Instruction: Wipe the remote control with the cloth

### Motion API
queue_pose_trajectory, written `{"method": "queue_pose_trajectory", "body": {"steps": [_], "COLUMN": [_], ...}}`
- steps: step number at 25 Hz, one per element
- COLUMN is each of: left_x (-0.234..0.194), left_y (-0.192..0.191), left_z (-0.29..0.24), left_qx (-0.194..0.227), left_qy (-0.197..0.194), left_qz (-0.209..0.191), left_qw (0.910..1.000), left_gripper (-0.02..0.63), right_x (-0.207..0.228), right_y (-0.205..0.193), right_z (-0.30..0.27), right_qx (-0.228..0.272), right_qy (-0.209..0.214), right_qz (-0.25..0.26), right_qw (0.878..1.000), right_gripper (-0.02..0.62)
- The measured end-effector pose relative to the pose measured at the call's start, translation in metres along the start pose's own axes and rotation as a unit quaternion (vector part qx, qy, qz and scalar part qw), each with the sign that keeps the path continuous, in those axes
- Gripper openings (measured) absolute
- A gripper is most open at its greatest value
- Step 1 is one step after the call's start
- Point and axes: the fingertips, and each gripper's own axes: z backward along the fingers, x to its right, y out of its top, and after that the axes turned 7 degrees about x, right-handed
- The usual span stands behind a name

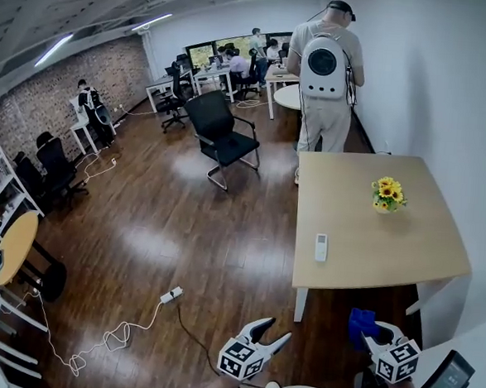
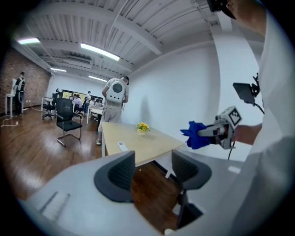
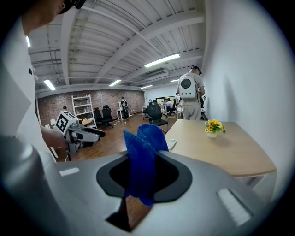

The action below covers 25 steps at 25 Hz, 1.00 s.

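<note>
At left, one grey two-jaw left gripper (image 1: pixel 276 332), jaws half apart, empty, likely free to steady. Midway, one slim white remote control (image 1: pixel 321 247) flat on one pale wooden table (image 1: pixel 351 196), well apart from both. At right, one right gripper (image 1: pixel 372 333) clamped on one crumpled blue cloth (image 1: pixel 361 322), ready for wiping.

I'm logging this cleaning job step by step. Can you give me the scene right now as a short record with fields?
remote control: flat on the table, near its open-floor edge, untouched
cloth: blue, clamped in the right gripper, short of the table
left gripper: jaws apart, nothing between them
also on table: pot of yellow flowers
wiping: not yet begun
</note>
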Motion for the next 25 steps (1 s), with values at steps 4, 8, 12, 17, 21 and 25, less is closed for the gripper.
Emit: {"method": "queue_pose_trajectory", "body": {"steps": [4,8,12,17,21,25], "left_x": [0.022,0.039,0.05,0.063,0.067,0.069], "left_y": [0.009,0.003,0.001,0.007,0.008,0.005], "left_z": [-0.01,-0.016,-0.015,-0.009,-0.004,0.0], "left_qx": [0.002,-0.008,-0.015,-0.007,-0.006,-0.014], "left_qy": [-0.011,-0.015,-0.011,-0.006,0.003,0.011], "left_qz": [-0.004,-0.009,-0.032,-0.058,-0.063,-0.081], "left_qw": [0.9999,0.9998,0.9993,0.9983,0.998,0.9965], "left_gripper": [0.27,0.27,0.27,0.27,0.27,0.27], "right_x": [0.008,0.015,0.02,0.018,0.016,0.015], "right_y": [-0.003,-0.008,-0.009,-0.009,-0.01,-0.012], "right_z": [0.02,0.032,0.038,0.046,0.049,0.047], "right_qx": [0.0,0.001,0.007,0.013,0.015,0.017], "right_qy": [-0.007,-0.008,-0.006,0.0,0.008,0.018], "right_qz": [0.0,-0.002,-0.005,-0.001,0.001,0.002], "right_qw": [1.0,1.0,1.0,1.0,1.0,1.0], "right_gripper": [0.084,0.084,0.084,0.084,0.084,0.084]}}
